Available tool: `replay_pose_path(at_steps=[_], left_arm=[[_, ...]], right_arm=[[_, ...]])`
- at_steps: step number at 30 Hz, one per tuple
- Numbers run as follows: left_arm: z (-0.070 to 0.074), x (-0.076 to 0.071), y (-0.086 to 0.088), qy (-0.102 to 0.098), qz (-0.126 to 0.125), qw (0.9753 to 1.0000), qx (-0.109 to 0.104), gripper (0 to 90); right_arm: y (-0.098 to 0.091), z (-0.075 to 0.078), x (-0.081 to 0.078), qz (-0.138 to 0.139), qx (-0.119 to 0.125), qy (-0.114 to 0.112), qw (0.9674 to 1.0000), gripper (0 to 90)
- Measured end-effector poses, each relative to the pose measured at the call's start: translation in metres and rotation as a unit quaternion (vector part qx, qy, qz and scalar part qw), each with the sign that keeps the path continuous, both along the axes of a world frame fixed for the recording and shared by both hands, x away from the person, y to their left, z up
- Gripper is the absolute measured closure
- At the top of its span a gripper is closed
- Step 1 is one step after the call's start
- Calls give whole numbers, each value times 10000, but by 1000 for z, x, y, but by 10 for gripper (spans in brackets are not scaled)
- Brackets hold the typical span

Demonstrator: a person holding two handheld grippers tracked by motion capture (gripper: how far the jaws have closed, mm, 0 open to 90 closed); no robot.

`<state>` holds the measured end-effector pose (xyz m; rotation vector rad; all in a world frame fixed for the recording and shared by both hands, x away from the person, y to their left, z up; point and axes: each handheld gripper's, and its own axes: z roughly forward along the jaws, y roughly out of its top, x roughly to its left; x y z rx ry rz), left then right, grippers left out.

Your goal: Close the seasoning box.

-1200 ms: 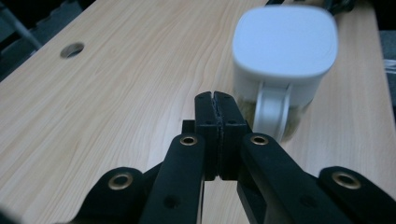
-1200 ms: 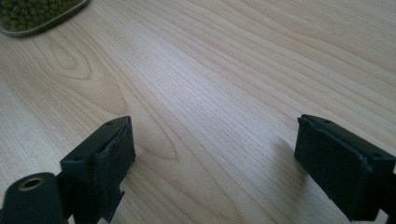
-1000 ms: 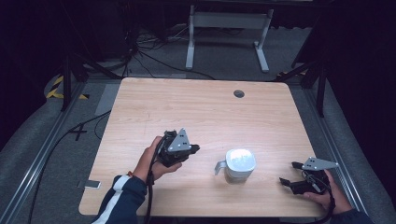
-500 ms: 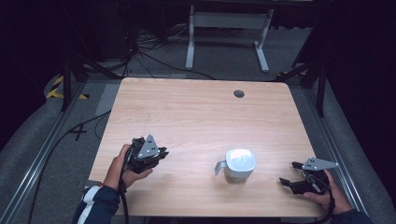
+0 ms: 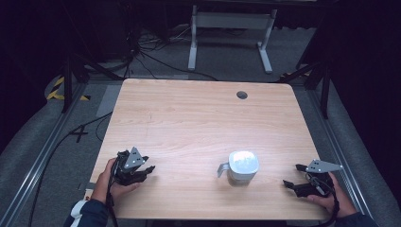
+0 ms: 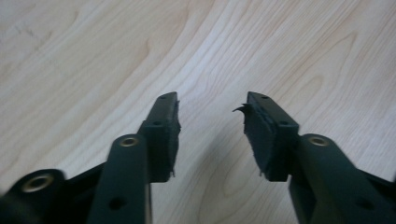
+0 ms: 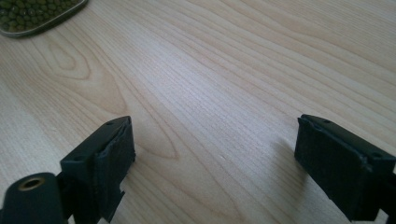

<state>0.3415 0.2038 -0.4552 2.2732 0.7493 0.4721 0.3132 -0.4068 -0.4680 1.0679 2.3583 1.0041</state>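
Since a second ago the left gripper (image 5: 149,169) has drawn back from just beside the white cup (image 5: 243,167) to the near left corner of the table (image 5: 198,118), while the right gripper (image 5: 293,178) has held its place at the near right edge. Both claws are released: in the left gripper view the two black jaws stand a moderate way apart with bare wood grain between the worn pads (image 6: 259,130), and in the right gripper view the jaws are spread wider still over bare tabletop, gripping nothing. Out beyond them, the cup sits upright in the near middle of the table, between the two grippers but closer to the right one, its grey handle (image 5: 222,169) turned toward the left gripper. At the top left corner of the right gripper view the rim of a container of small green beans (image 7: 32,16) shows; whether this is the cup seen close up I cannot tell. By my reading, the work is at a pause or a reset, hands parked apart and nothing in hold. A next move would call for one gripper to travel in across bare wood, line its open jaws with the handle or the cup's wall, and close without tipping the cup.
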Motion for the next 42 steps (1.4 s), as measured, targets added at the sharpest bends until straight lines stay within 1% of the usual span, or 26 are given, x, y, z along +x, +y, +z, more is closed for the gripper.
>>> replay_pose_path(at_steps=[2, 3, 4, 5, 6, 8, 9, 10, 11, 12, 13, 14, 18, 19, 20, 21, 22, 25, 42], left_arm=[[-6, -2, 6, 62, 53, 9999, -124, 476], [-6, -2, 6, 62, 53, 9999, -124, 457], [-12, -4, 11, 158, 89, 9995, -251, 434], [-13, -4, 13, 141, 72, 9997, -210, 418], [-16, -6, 15, 286, 124, 9991, -279, 400], [-22, -6, 20, 437, 123, 9983, -377, 358], [-25, -7, 22, 420, 200, 9976, -519, 333], [-26, -7, 24, 393, 289, 9973, -552, 306], [-26, -7, 23, 401, 412, 9969, -537, 266], [-26, -7, 23, 428, 448, 9968, -506, 241], [-26, -7, 23, 434, 472, 9965, -538, 233], [-25, -8, 23, 467, 497, 9965, -484, 229], [-26, -8, 23, 452, 560, 9963, -480, 210], [-26, -8, 22, 424, 608, 9959, -512, 210], [-26, -7, 23, 383, 597, 9963, -485, 192], [-26, -7, 22, 398, 631, 9961, -465, 192], [-27, -7, 22, 452, 695, 9953, -507, 172], [-27, -7, 21, 470, 730, 9948, -522, 160], [-27, -7, 21, 467, 744, 9947, -533, 151]], right_arm=[[0, 0, 0, 0, 0, 0, 10000, 119], [0, 0, 0, 0, 0, 0, 10000, 119], [0, 0, 0, 1, 1, 1, 10000, 119], [0, 0, 0, 0, 0, 0, 10000, 119], [0, 0, 0, 0, -1, 0, 10000, 119], [0, 0, 0, 0, 1, 0, 10000, 119], [0, 0, 0, 0, -1, 1, 10000, 119], [0, 0, 0, 0, -1, 0, 10000, 119], [0, 0, 0, 1, -1, -1, 10000, 119], [0, 0, 0, 0, -2, -1, 10000, 119], [0, 0, 0, 0, -1, 0, 10000, 119], [0, 0, 0, -1, -2, 0, 10000, 119], [0, 0, -1, -25, -2, 3, 10000, 119], [0, 0, -1, -27, -3, 2, 10000, 119], [0, 0, -1, -28, -1, 2, 10000, 119], [0, 0, -1, -28, -1, 2, 10000, 119], [0, 0, -1, -21, -2, -2, 10000, 119], [0, 0, -1, -24, 0, 4, 10000, 119], [0, 0, -1, -8, -1, 2, 10000, 120]])
